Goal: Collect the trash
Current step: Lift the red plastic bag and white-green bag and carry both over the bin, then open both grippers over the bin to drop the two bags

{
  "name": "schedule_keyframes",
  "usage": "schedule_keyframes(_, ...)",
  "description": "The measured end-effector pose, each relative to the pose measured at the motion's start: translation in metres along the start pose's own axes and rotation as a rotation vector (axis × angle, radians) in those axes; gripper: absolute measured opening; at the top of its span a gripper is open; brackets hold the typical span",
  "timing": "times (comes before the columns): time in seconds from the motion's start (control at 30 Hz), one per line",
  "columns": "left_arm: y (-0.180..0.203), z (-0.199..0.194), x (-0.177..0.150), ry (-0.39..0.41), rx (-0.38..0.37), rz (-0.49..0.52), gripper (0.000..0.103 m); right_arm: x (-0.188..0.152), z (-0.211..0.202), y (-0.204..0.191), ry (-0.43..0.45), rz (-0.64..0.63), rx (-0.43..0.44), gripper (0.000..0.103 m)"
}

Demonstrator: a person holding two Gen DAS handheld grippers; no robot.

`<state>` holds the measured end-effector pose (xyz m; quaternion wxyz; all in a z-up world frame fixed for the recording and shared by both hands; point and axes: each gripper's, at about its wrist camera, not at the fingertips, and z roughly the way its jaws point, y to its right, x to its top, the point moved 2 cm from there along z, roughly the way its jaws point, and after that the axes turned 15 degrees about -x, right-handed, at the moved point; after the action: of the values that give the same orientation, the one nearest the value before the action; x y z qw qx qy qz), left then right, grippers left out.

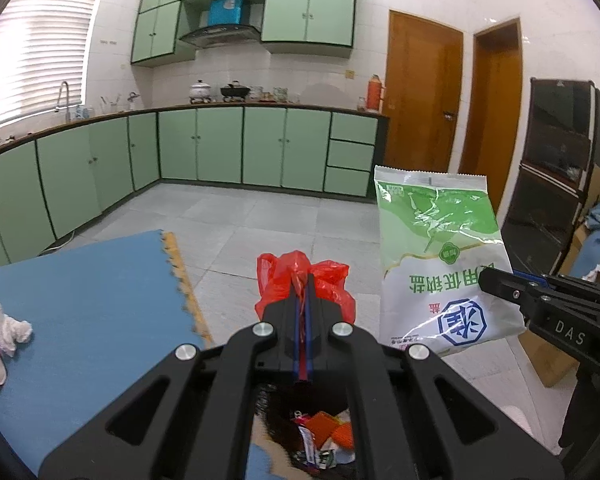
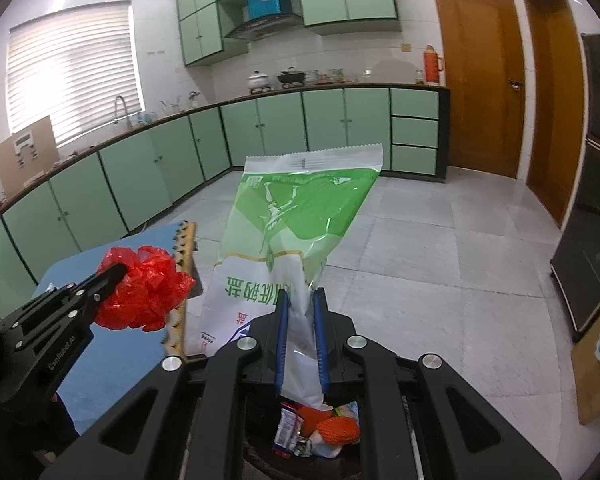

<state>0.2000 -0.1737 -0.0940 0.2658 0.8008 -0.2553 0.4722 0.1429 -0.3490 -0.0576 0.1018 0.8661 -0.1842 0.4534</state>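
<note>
Over the bin (image 2: 320, 432), our left gripper (image 1: 305, 280) has its jaws clamped on a red plastic bag (image 1: 324, 280); the right gripper (image 2: 300, 300) pinches a salt packet (image 2: 284, 232). We should release only directly above the opening.

**Green kitchen with tiled floor and wooden doors**

Pale green base cabinets (image 1: 204, 148) run along 2 walls under a dark countertop (image 2: 284, 94), with matching wall cabinets (image 1: 308, 12) above. A range hood (image 1: 220, 36) sits between them, a blue box (image 1: 226, 10) on top. The walls are white tile (image 1: 236, 68). A window with white blinds (image 2: 74, 64) glows brightly above a sink tap (image 1: 62, 96). Pots (image 1: 200, 90) and a red thermos (image 1: 374, 92) stand on the counter. 2 brown wooden doors (image 2: 478, 76) are on the right. The floor is large grey tiles (image 2: 440, 248).
</note>
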Motion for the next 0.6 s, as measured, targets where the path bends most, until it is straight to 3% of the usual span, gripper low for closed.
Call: schedule_keyframes(0.6,0.034,0.085,-0.052,-0.199,-0.074,0.025,0.001,-0.054,0.061,0.060,-0.175,0.056,-0.102,0.013)
